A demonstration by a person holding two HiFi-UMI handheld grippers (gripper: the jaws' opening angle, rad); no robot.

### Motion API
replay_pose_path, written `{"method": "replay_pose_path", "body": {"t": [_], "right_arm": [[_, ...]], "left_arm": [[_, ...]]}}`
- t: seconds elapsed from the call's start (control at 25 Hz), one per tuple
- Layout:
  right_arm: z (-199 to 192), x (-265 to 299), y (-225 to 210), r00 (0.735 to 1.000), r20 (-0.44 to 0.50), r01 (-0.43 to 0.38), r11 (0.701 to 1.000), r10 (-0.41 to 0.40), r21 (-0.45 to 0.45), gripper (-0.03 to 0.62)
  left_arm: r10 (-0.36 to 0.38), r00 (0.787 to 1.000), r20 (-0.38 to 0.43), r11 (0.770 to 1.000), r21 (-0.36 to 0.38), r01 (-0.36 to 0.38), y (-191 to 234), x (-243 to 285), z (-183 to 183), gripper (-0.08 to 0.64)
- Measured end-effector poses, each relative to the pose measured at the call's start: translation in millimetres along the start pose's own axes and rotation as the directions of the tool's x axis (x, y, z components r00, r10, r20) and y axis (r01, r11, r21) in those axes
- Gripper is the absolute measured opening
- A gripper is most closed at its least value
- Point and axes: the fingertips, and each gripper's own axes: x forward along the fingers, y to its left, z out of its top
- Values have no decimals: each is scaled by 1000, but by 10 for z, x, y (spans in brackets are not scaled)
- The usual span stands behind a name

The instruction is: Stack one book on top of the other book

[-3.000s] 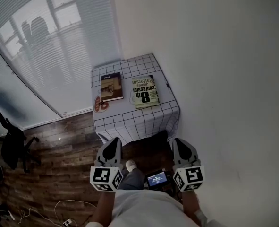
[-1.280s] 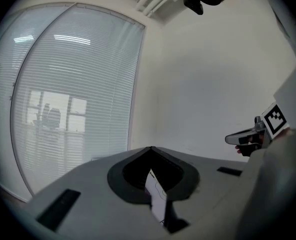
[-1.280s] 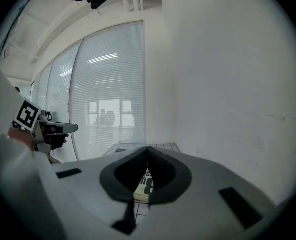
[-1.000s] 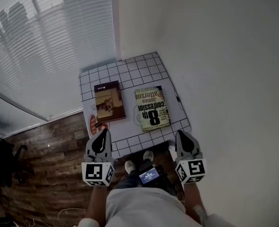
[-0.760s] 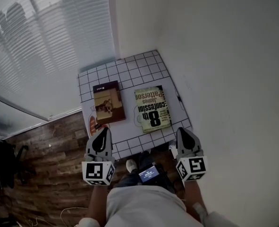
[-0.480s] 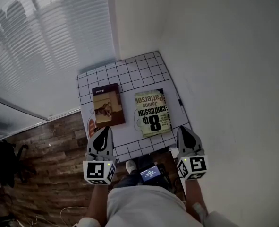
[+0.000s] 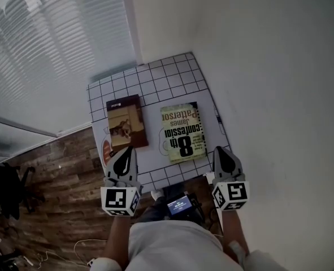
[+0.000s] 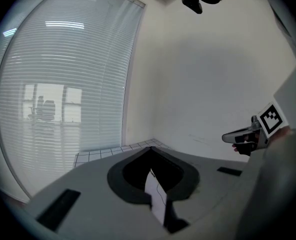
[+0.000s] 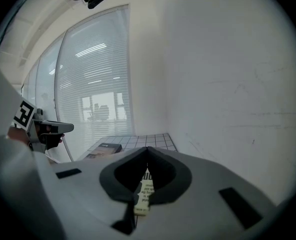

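Note:
Two books lie side by side on a small table with a white gridded cloth (image 7: 155, 78). The brown, dark-covered book (image 7: 125, 122) is on the left, the pale green book with bold black print (image 7: 182, 131) on the right. My left gripper (image 7: 124, 155) hovers over the table's near left edge, just short of the brown book, jaws shut and empty. My right gripper (image 7: 221, 154) hangs at the near right corner, beside the green book, also shut and empty. In the right gripper view the green book (image 9: 144, 191) shows through the jaw notch and the brown book (image 9: 100, 149) lies further left.
A white wall (image 7: 268, 66) runs along the table's right side and a window with blinds (image 7: 53, 49) stands behind it. A round orange object (image 7: 106, 149) lies at the table's left edge. Wooden floor (image 7: 53, 174) lies left of the table. A small device with a screen (image 7: 179, 205) hangs at the person's waist.
Both grippers have come forward toward the table and sunk a little; they now reach its near edge. The books have not moved. Both jaws stay shut.

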Motion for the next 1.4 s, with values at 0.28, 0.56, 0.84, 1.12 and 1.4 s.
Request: {"method": "replay_pose_path", "body": {"t": [0.28,0.56,0.84,1.12,1.4], "right_arm": [[-170,208,-85,999,-36,-11,1000,11,8,8],[-387,313,-118,996,-84,-7,1000,8,16,8],[-564,409,-185,993,-118,-4,1000,7,25,8],[-840,512,-199,984,-177,-20,1000,23,17,8],[-978,634,-256,977,-213,-16,999,21,28,8]], "left_arm": [[-8,998,-58,1000,15,8,-59,222,-213,8],[-29,993,-115,999,23,32,-138,369,-457,8],[-45,985,-164,999,3,46,-226,472,-709,8],[-72,976,-207,997,6,75,-329,621,-936,8],[-103,961,-256,994,-9,105,-379,794,-1192,8]]}}
